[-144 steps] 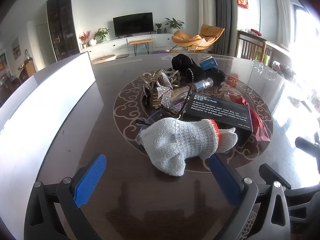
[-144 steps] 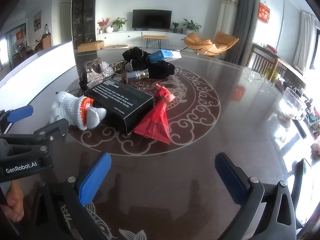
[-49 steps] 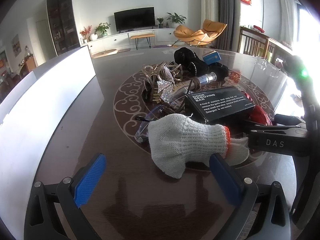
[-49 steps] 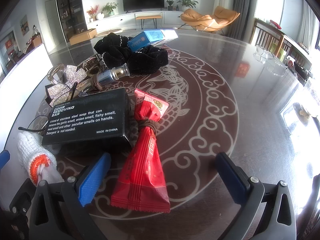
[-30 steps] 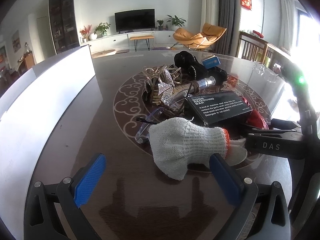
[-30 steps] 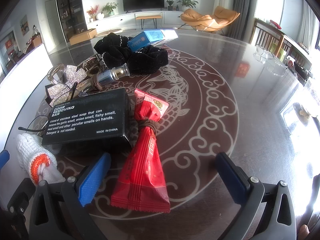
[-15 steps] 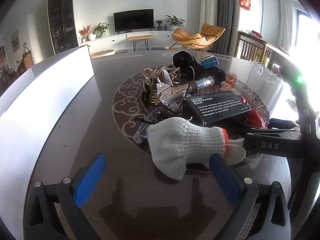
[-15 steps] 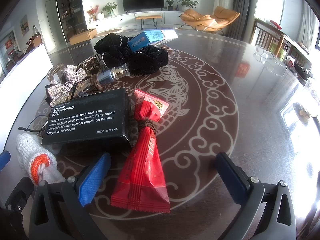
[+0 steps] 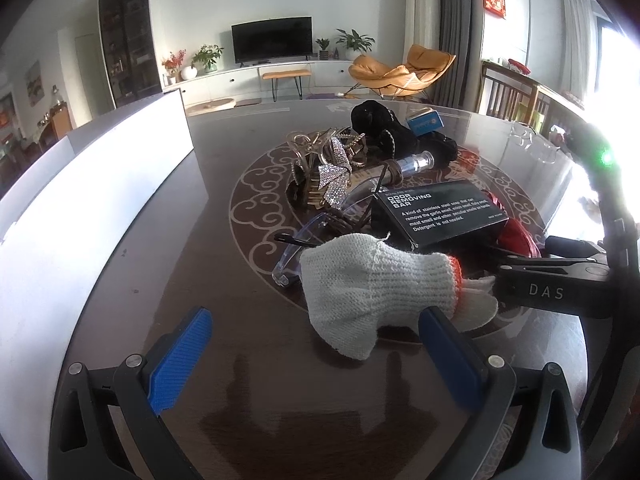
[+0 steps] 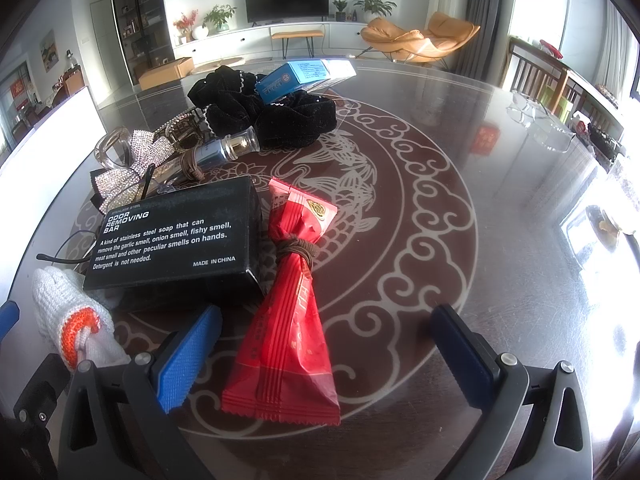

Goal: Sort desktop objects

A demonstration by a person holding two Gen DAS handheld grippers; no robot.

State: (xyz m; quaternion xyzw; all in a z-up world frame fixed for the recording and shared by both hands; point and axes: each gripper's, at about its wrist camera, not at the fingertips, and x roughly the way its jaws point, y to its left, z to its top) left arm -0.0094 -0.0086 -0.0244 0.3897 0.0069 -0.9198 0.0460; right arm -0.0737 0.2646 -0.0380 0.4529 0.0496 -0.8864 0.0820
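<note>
A pile of objects lies on the dark round table (image 9: 168,264). Nearest my left gripper (image 9: 316,356) is a white knit glove (image 9: 372,284) with an orange cuff; the gripper is open, the glove just ahead of its fingertips. Behind the glove sit clear glasses (image 9: 304,240) and a black soap box (image 9: 440,212). My right gripper (image 10: 326,348) is open, with a red packet (image 10: 292,312) lying between its fingers. The black soap box (image 10: 172,240) and the white glove (image 10: 68,312) lie to its left. The right gripper's body (image 9: 560,284) shows in the left wrist view.
Farther back lie a rhinestone bow clip (image 10: 132,172), a small bottle (image 10: 224,148), a black scrunchie (image 10: 280,116) and a blue box (image 10: 296,76). A white panel (image 9: 80,200) runs along the table's left. Clear glass pieces (image 10: 540,124) sit at the far right edge.
Nothing has visibly moved in the last second. Earlier, the right gripper came forward from the near table edge until the red packet lay between its fingers.
</note>
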